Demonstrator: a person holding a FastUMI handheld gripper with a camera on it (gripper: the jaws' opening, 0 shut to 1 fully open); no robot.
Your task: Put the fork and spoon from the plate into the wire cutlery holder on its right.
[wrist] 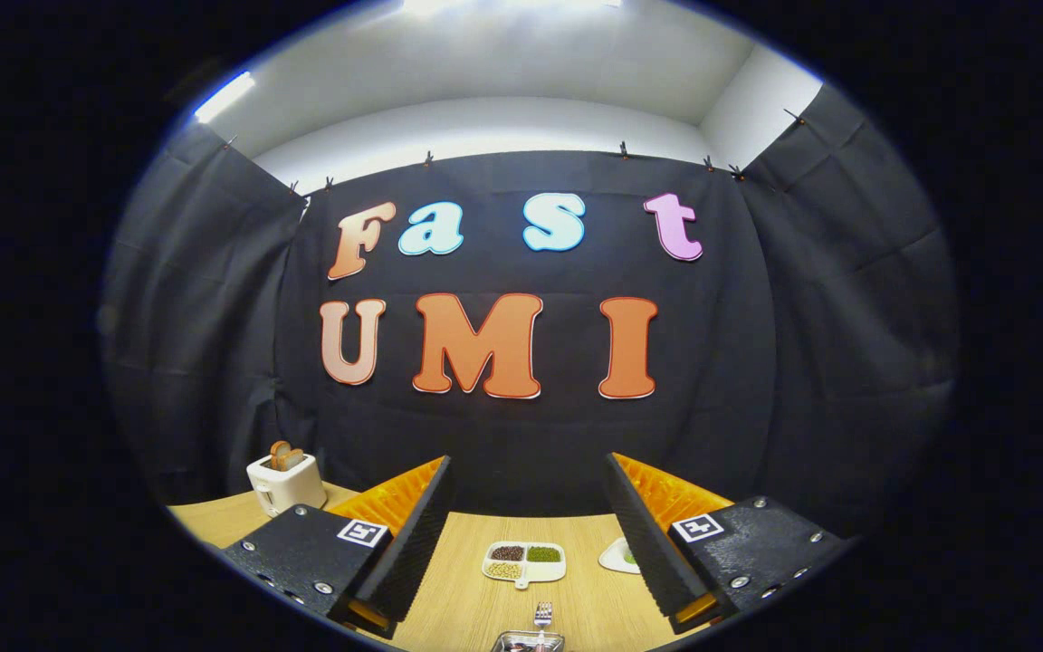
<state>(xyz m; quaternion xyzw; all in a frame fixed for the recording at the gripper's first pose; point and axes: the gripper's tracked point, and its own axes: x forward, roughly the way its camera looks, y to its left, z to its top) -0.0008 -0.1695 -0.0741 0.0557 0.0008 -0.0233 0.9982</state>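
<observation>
My gripper (529,534) stands open above the wooden table (467,598), its two fingers wide apart with nothing between them. Down low between the fingers, close to me, the tines of a fork (542,615) stick up from a shiny metal plate or tray (527,642), of which I see just the far rim. The spoon and the wire cutlery holder are hidden from me here.
A white divided dish (524,562) with three kinds of beans lies on the table beyond the fork. A small white dish (619,555) sits partly behind the right finger. A white toaster (285,482) with bread stands at the far left. Black cloth walls close the back.
</observation>
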